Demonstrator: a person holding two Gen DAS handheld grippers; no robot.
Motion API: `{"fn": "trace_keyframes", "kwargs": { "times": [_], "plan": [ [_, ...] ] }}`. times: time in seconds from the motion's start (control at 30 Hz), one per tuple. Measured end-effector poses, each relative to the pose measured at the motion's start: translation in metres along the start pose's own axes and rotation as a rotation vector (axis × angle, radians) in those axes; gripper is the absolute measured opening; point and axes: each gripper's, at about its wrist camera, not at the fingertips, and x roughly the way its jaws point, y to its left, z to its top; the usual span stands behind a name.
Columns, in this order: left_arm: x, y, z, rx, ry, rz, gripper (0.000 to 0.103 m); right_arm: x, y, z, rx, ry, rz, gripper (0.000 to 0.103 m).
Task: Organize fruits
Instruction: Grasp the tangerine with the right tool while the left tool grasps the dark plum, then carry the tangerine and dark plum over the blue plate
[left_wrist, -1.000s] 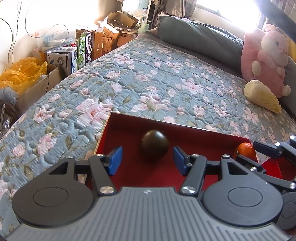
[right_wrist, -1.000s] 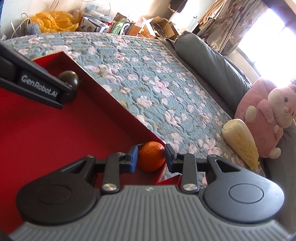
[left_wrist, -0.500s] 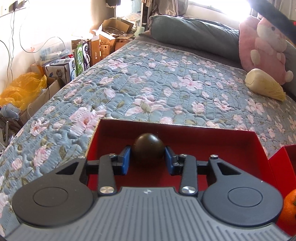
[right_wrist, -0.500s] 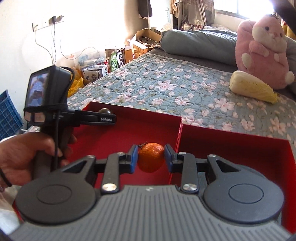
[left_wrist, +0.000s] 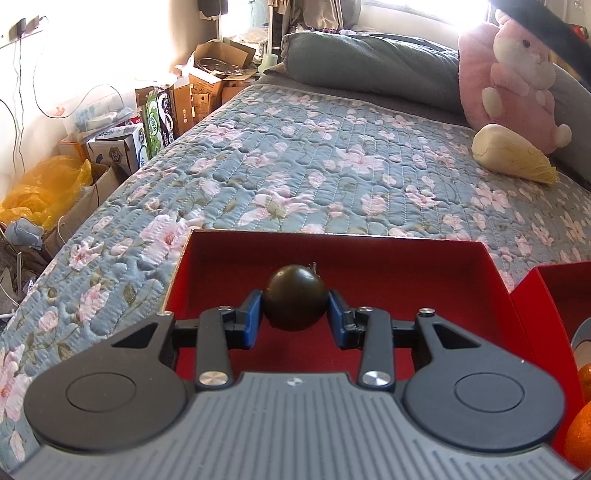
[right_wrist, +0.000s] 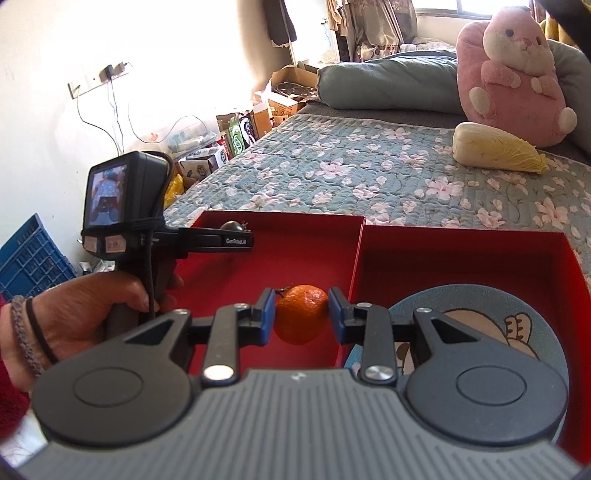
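My left gripper (left_wrist: 294, 317) is shut on a dark round fruit (left_wrist: 294, 297) and holds it above the floor of the left red box (left_wrist: 332, 247). My right gripper (right_wrist: 301, 319) is shut on an orange tangerine (right_wrist: 301, 314) and holds it over the left red box (right_wrist: 280, 229), by the wall it shares with the right red box (right_wrist: 461, 240). The left gripper (right_wrist: 236, 236) with its dark fruit also shows in the right wrist view. A blue round plate (right_wrist: 546, 332) lies in the right box. More orange fruit (left_wrist: 580, 432) shows at the right edge of the left wrist view.
The boxes sit on a floral quilted bed (left_wrist: 332, 166). A pale cabbage (right_wrist: 495, 147) and a pink plush toy (right_wrist: 513, 74) lie at the far right. Cardboard boxes (left_wrist: 207, 85) and a yellow bag (left_wrist: 44, 192) stand beside the bed. A blue crate (right_wrist: 29, 254) is at left.
My left gripper closed on the dark fruit and lifted it. My right gripper lifted the tangerine out of the box corner and pulled back, so both boxes and the plate now show.
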Motion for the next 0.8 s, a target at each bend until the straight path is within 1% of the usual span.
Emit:
{"fn": "trace_keyframes", "kwargs": {
  "times": [0.2, 0.43, 0.8],
  "plan": [
    [-0.021, -0.001, -0.005, 0.005, -0.016, 0.012, 0.043, -0.016, -0.001, -0.014, 0.036, 0.006, 0.031, 0.035],
    [-0.046, -0.006, -0.01, 0.029, -0.033, 0.025, 0.043, -0.043, -0.006, -0.028, 0.073, -0.015, 0.049, 0.035],
    [-0.073, -0.028, -0.014, 0.079, -0.063, 0.029, 0.043, -0.083, -0.039, -0.049, 0.136, -0.051, 0.005, 0.035]
  ]
}}
